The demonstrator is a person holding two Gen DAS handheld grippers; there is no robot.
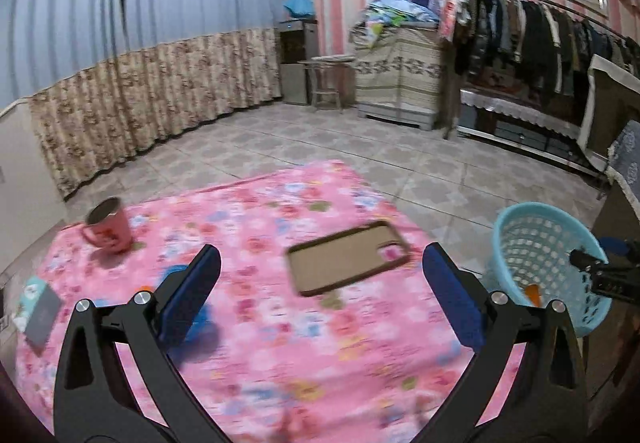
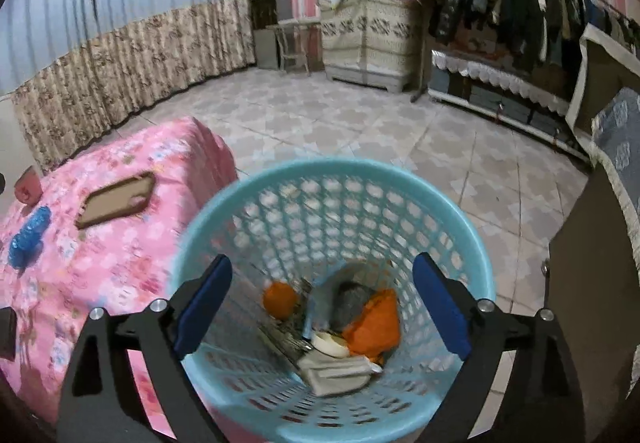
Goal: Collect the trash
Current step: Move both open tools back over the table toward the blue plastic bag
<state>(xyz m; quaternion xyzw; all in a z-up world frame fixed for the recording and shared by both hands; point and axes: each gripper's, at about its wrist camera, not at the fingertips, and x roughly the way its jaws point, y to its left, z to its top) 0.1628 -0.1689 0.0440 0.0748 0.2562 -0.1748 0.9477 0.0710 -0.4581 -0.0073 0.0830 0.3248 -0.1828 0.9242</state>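
The right claw [image 2: 322,303] hangs released over the blue basket [image 2: 472,239] beside the table [image 2: 120,275], nothing between its pads. The left claw [image 1: 320,291] is spread wide over the table, near the phone case [image 1: 348,257].

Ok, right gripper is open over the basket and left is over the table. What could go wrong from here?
1. The phone case and pink mug lie near the blue crumpled wrapper; the open left gripper could grab one of them as trash.
2. The blue basket stands close against the table edge; the right gripper might knock it when pulling back.
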